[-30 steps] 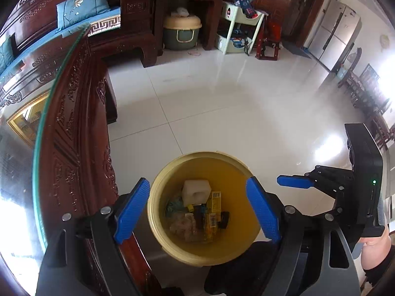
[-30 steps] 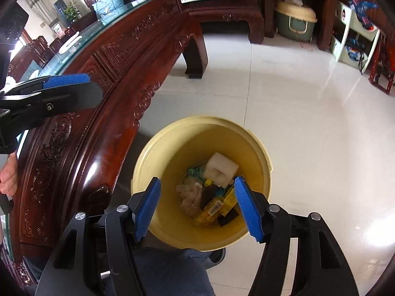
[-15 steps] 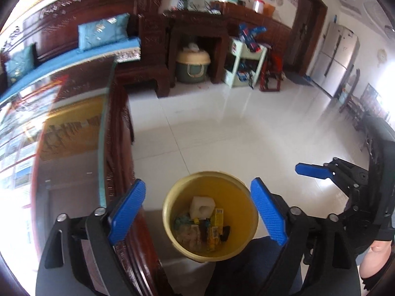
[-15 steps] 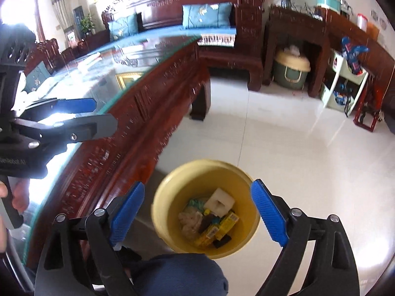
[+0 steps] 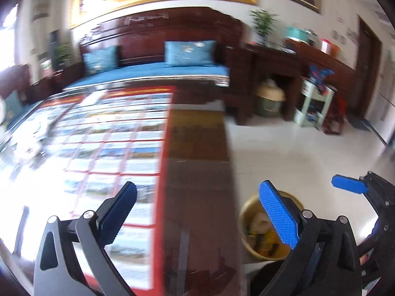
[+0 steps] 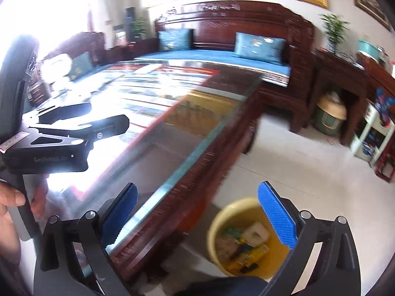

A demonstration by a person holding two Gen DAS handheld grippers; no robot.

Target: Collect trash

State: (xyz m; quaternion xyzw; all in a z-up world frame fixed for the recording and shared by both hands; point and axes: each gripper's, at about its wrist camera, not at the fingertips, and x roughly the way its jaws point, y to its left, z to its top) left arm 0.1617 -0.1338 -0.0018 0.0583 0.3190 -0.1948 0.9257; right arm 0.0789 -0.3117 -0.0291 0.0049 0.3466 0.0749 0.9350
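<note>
Both grippers, left gripper (image 5: 205,212) and right gripper (image 6: 200,212), are hanging spread and empty; yellow trash bin (image 6: 222,222) is sitting beside glass-topped table (image 6: 172,133).

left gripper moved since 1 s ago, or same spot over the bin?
Yes. The left gripper has swung up and left: the bin, centred between its fingers before, now sits behind its right finger, with the table ahead.
</note>
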